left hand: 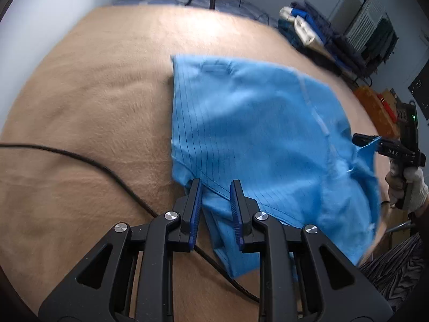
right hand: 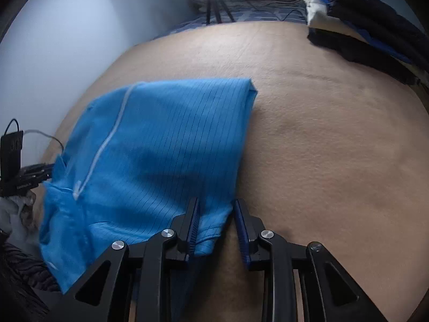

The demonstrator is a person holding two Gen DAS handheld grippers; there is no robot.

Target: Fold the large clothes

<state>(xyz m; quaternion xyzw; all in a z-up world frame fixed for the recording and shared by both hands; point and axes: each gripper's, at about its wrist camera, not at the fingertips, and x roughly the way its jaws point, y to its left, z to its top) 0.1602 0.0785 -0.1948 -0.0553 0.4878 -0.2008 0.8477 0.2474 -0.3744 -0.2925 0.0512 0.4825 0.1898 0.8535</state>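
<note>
**Blue garment part-folded, near edge left to tidy**

Blue garment lies on the middle of the tan blanket as a rough rectangle. It looks folded at least once, with a crisp doubled edge on the side away from the person. On the blanket's left part a black cable snakes in toward the cloth.

The left gripper tilts steeply down over the garment's near left corner, where a seam crosses between its blue pads. Cloth fills that gap, but whether the pads pinch it cannot be told.

The near edge is rumpled and sags past the blanket's near side. What seems left is one more fold and a smoothing.

The right gripper, held in a gloved hand, tilts down over the near right corner. Its jaws stand apart: the corner lies against one pad, and bare blanket shows before the other. At the blanket's far right sits a pile of clothes, likely where the garment ends up.
</note>
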